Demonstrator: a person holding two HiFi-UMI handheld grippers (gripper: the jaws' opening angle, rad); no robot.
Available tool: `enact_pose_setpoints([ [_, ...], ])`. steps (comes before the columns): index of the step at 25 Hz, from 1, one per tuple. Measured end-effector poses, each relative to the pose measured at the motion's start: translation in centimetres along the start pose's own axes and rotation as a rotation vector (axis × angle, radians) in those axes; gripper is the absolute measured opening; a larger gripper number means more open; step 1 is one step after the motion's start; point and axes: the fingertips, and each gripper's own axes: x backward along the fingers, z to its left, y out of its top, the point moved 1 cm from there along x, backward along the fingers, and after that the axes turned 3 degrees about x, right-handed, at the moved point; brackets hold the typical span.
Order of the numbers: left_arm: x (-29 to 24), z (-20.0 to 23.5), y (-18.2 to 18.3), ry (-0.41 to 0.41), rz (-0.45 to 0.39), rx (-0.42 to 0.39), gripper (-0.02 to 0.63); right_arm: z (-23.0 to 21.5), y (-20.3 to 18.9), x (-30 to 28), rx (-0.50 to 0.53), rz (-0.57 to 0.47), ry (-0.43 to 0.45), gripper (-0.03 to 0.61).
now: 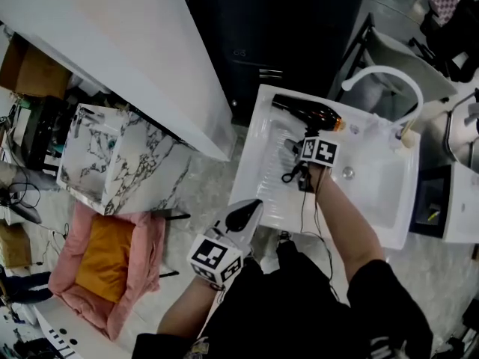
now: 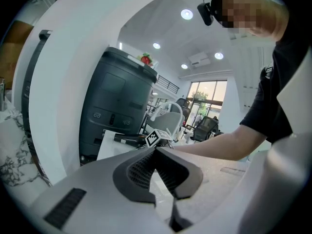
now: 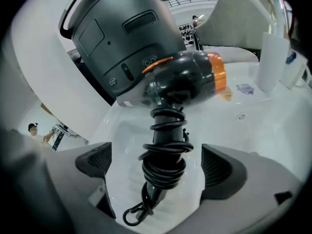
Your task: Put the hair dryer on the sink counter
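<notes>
Nearest the person, the left tool (image 1: 249, 209) hangs just off the near left corner of the white bench (image 1: 389, 200). Its own view shows its jaws pressed together with nothing between them. Farther in, the right tool (image 3: 156, 167) is held over the bench, its jaws spread wide on either side of the handle of the hair dryer (image 1: 307, 114), the pads clear of it. In the head view those jaws are hidden under the tool's marker cube (image 1: 319, 151). The hair dryer, black with an orange band, lies on the bench's far left corner, its handle reaching toward the person over the ribbed slope of the basin. A black cord (image 3: 163, 162) is wound round the handle and ends in a small loop; its plug cannot be made out, and the nozzle is hidden behind the body. At the far right rises a white arched tap (image 1: 383, 72). Beyond the bench stands a large dark grey container (image 3: 117, 38), cut off in every view.
</notes>
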Motion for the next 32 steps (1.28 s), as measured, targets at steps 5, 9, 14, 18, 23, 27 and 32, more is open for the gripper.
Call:
enact_pose_setpoints([
  [5,1.1,-1.1,0.3,-0.043,-0.010,-0.025,0.003,1.4,0.8,4.3,0.000,-0.094,0.058,0.558],
  [9,2.5,-2.2,0.4,-0.082,-0.018,-0.041,0.002,4.1,1.4,9.4,-0.005,-0.208,0.185,0.558],
  [14,4.5,-3.4,0.6,-0.127,-0.036,-0.066,0.003,7.5,1.4,16.8,0.062,-0.334,0.298,0.465],
  [18,6.1,-4.2,0.6,-0.172,-0.055,-0.080,0.003,9.7,0.5,22.6,0.166,-0.448,0.322,0.199],
  [23,8.8,-5.8,0.4,-0.213,-0.064,-0.101,0.002,13.6,-2.6,29.4,0.311,-0.565,0.382,-0.002],
  [27,10.8,-6.9,0.5,-0.256,-0.081,-0.112,0.002,16.8,-5.0,34.8,0.351,-0.667,0.458,-0.003],
  [32,11.6,-8.0,0.3,-0.297,-0.070,-0.125,0.003,18.8,-7.8,39.6,0.429,-0.711,0.444,-0.003],
])
